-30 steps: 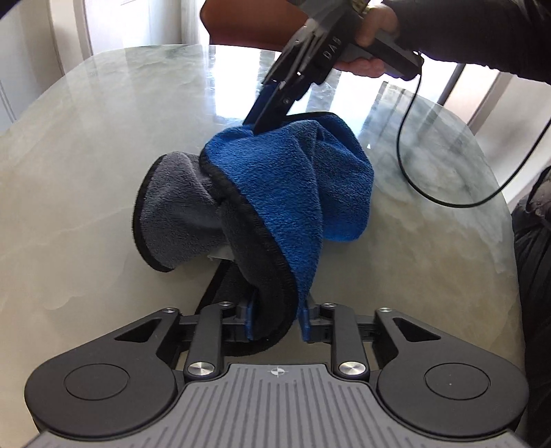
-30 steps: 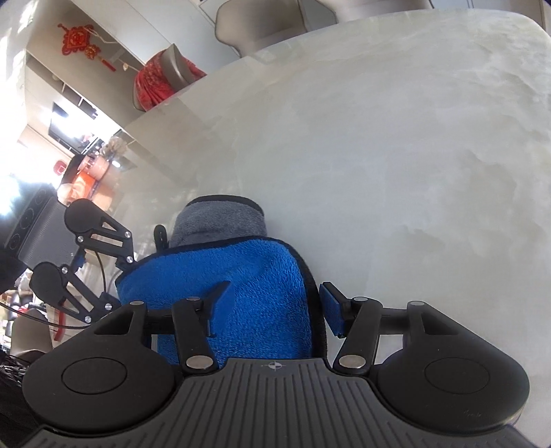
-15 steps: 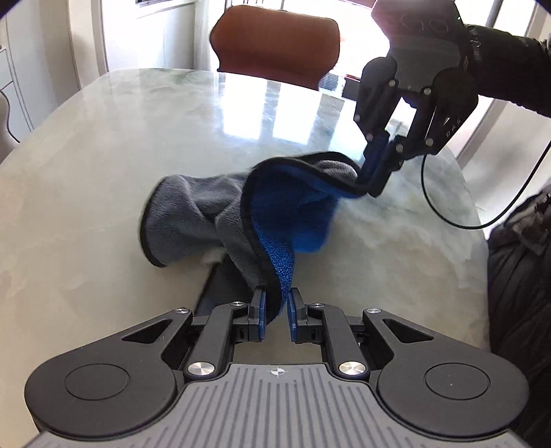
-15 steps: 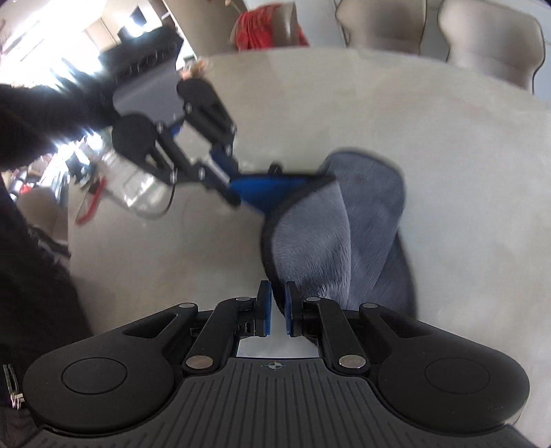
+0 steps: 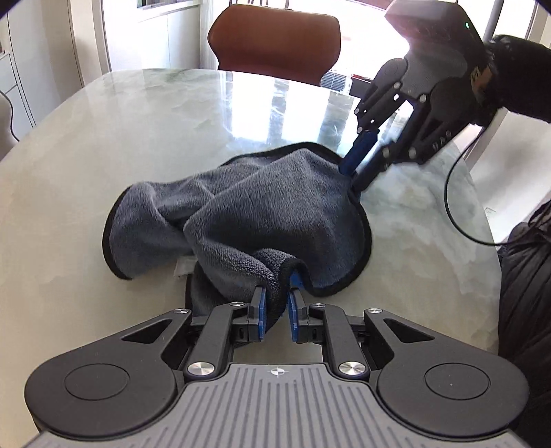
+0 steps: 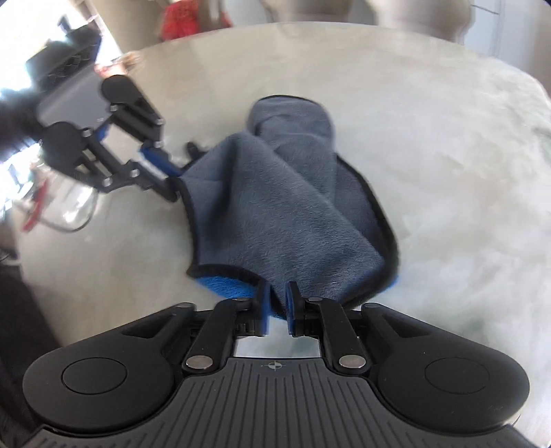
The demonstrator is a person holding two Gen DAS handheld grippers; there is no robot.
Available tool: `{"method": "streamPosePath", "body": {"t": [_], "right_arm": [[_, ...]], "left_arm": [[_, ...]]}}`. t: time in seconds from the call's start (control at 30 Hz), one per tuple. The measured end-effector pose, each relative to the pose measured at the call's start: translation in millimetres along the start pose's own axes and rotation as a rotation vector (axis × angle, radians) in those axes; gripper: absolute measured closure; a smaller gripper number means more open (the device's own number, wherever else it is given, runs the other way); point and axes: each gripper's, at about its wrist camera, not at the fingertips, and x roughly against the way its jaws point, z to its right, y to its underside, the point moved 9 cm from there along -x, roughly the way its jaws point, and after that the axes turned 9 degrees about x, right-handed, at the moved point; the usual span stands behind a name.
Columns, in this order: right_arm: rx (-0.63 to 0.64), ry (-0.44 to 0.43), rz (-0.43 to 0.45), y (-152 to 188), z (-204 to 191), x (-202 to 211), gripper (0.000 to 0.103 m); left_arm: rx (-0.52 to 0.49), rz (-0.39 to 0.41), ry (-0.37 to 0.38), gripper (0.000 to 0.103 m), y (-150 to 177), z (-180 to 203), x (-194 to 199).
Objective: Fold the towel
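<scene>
The left tool (image 5: 275, 310) pinched the towel (image 5: 275, 206); the right tool's (image 6: 277, 303) jaws had just been parting around its far corner.

Daylight comes in hard from windows (image 5: 303, 7) behind the brown chair (image 5: 275, 38), blown out to white. Strong glare streaks on the glossy marble worktop (image 5: 120, 113) in the left wrist view, which is sharp. Soft shadow under the towel (image 5: 275, 206). Right wrist view is motion-blurred, worst at the upper left and background; its worktop (image 6: 447, 138) looks washed out. Heavy fisheye bending at the edges, dark corners in both.
</scene>
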Motion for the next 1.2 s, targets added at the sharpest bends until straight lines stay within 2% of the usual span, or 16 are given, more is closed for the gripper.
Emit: {"method": "streamPosePath", "body": {"t": [0.07, 0.2, 0.37, 0.47, 0.53, 0.57, 0.6, 0.7, 0.73, 0.83, 0.9, 0.97, 1.17, 1.2], "right_arm": [[0.020, 0.046, -0.004, -0.2, -10.6, 1.5, 0.060], [0.075, 0.005, 0.082, -9.6, -44.9, 7.2, 0.048], [0.082, 0.030, 0.146, -33.6, -87.6, -20.1, 0.048], [0.063, 0.101, 0.150, -35.5, -92.5, -35.0, 0.049], [0.070, 0.162, 0.147, -35.7, -93.5, -44.1, 0.054], [0.066, 0.183, 0.140, -35.2, -93.1, -49.0, 0.061], [0.060, 0.200, 0.133, -34.7, -92.7, -53.7, 0.077], [0.024, 0.223, 0.141, -35.2, -89.7, -58.0, 0.093], [0.019, 0.233, 0.146, -35.0, -88.3, -56.2, 0.095], [-0.014, 0.243, 0.167, -34.1, -82.0, -42.0, 0.097], [-0.026, 0.257, 0.183, -34.6, -79.0, -31.5, 0.097], [-0.031, 0.264, 0.204, -36.1, -73.3, -16.3, 0.097], [-0.059, 0.258, 0.245, -46.8, -65.1, 5.2, 0.097], [-0.055, 0.265, 0.246, -46.5, -65.4, 7.2, 0.097]], "left_arm": [[-0.003, 0.010, -0.016, 0.089, -5.5, -0.3, -1.1], [0.004, 0.023, -0.024, 0.089, -15.5, -1.4, -1.8], [-0.007, 0.048, -0.037, 0.089, -23.1, -0.1, 9.4], [0.000, 0.064, -0.034, 0.089, -27.7, -0.5, 18.6], [0.005, 0.068, -0.029, 0.089, -29.6, -1.3, 21.1], [0.004, 0.068, -0.030, 0.089, -29.0, -1.7, 21.5], [0.002, 0.067, -0.032, 0.089, -28.4, -2.4, 21.4], [0.009, 0.060, -0.026, 0.089, -24.6, -2.7, 20.7], [0.008, 0.054, -0.018, 0.089, -21.9, -1.8, 21.0], [-0.035, 0.042, -0.016, 0.073, -10.9, 4.2, 22.1], [-0.081, 0.029, -0.042, 0.063, -1.5, 9.4, 18.8], [-0.111, 0.014, -0.086, 0.059, 4.9, 10.9, 10.2], [-0.143, 0.000, -0.196, 0.060, 12.3, 6.7, -10.9], [-0.138, -0.005, -0.200, 0.072, 12.5, 5.2, -12.3]]}}
